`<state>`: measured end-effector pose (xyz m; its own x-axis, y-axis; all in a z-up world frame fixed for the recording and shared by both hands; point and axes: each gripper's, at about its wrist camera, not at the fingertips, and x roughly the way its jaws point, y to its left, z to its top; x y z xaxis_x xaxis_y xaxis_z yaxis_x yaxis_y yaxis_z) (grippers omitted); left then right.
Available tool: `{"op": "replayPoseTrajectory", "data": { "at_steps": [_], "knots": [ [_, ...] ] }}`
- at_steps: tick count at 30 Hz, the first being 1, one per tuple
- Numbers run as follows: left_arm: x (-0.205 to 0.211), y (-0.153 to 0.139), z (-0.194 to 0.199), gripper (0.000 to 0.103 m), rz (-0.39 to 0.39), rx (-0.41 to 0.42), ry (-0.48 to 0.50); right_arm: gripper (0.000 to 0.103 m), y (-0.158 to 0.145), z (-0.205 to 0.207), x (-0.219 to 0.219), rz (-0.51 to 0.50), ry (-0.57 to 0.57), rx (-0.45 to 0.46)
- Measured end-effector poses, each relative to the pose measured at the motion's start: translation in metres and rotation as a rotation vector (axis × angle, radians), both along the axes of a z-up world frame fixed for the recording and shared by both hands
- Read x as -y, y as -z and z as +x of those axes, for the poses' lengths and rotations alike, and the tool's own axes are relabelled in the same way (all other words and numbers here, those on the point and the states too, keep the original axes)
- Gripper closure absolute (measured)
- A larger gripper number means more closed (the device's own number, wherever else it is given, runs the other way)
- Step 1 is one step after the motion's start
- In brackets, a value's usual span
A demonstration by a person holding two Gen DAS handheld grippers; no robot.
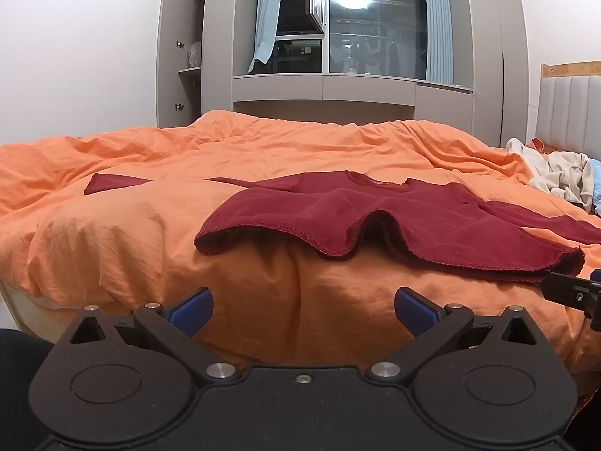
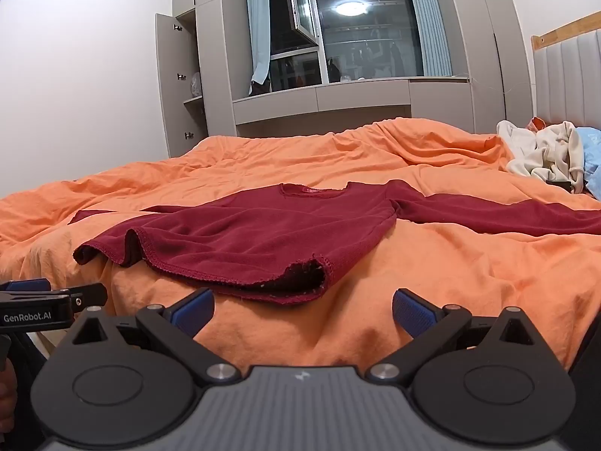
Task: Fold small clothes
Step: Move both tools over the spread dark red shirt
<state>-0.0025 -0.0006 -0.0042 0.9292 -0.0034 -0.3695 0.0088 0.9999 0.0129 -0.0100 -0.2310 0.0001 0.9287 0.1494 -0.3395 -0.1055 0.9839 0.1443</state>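
A dark red long-sleeved shirt (image 1: 394, 214) lies spread on the orange bed cover, its hem towards me and rumpled into waves, its sleeves stretched out to both sides. In the right wrist view the same shirt (image 2: 263, 233) lies ahead and slightly left. My left gripper (image 1: 303, 310) stands open short of the hem, with nothing between its blue pads. My right gripper (image 2: 303, 310) is open too, just before the hem's right corner, and holds nothing. Part of the other gripper shows at each view's edge.
The orange duvet (image 1: 150, 233) covers the whole bed and sags over its near edge. A heap of cream and blue clothes (image 2: 541, 158) lies at the far right by the padded headboard (image 2: 567, 75). Grey wardrobes and a window (image 1: 375, 22) stand behind the bed.
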Motion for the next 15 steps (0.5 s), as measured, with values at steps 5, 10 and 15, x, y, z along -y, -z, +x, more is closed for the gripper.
{"op": "replayPoseTrajectory", "data": {
  "at_steps": [5, 10, 15],
  "knots": [
    [-0.0002, -0.0005, 0.0008, 0.0, 0.0, 0.0, -0.001, 0.0, -0.0004, -0.0007, 0.0004, 0.001, 0.0, -0.001],
    [-0.0006, 0.0037, 0.0043, 0.0, -0.001, -0.004, 0.003, 0.0, -0.0006, -0.0011, 0.0008, 0.005, 0.0, -0.001],
    [-0.0001, 0.005, 0.0061, 0.0, -0.001, -0.008, 0.007, 0.0, -0.0015, -0.0013, -0.0001, 0.003, -0.004, 0.003]
  ]
}}
